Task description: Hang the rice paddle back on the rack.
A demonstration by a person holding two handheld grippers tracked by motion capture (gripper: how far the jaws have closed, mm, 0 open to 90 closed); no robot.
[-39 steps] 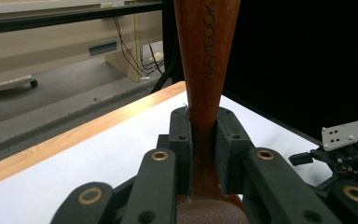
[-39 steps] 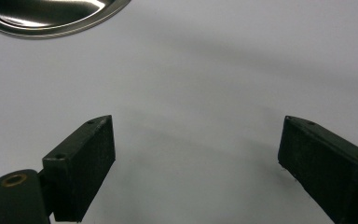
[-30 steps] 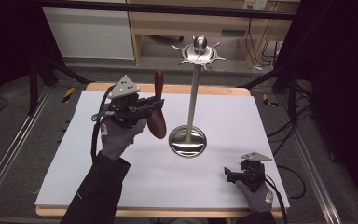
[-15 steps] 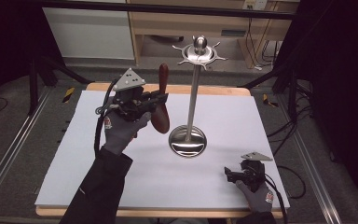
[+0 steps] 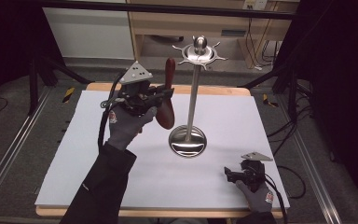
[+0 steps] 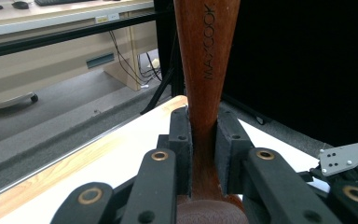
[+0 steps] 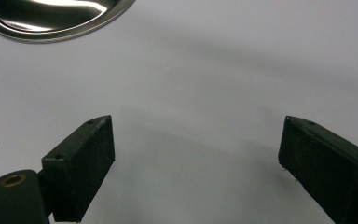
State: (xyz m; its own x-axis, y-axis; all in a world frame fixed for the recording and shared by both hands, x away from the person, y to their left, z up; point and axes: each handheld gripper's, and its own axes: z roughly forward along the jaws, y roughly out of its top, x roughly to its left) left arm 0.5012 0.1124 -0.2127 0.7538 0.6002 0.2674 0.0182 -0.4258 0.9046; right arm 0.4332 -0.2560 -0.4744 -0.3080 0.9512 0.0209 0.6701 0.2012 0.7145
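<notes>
**Pinched on the spoon's neck, other jaws wide apart**

Fingers (image 6: 181, 140) of your left gripper (image 5: 161, 96) are pressed onto a dark wooden spoon (image 5: 167, 95), one black pad on each side of its narrow neck. In the left gripper view the handle rises straight up between the pads, with the stamped word MAXCOOK running along it, and the rounded bowl end sits just under the jaws at the bottom edge. In the high view you hold the spoon upright in the air, handle up and bowl down, just to the left of the steel stand (image 5: 193, 93), near its pole but apart from it. The handle's tip reaches almost to the height of the stand's hooked crown, a little left of it.

Your left hand (image 5: 126, 122) is gloved in grey and comes up from the lower left, with the gripper's cable looping beside the wrist.

Your right gripper (image 5: 231, 174) lies low on the white table cover (image 5: 98, 154), in front of the stand's round base and to its right, well apart from the spoon. Its fingers (image 7: 81, 161) are spread wide with nothing between them, just bare white surface. The base's shiny rim (image 7: 56, 21) shows at the top left of the right gripper view, beyond the jaws.

Beyond the stand, past the table's wooden edge, stands a pale bench.
</notes>
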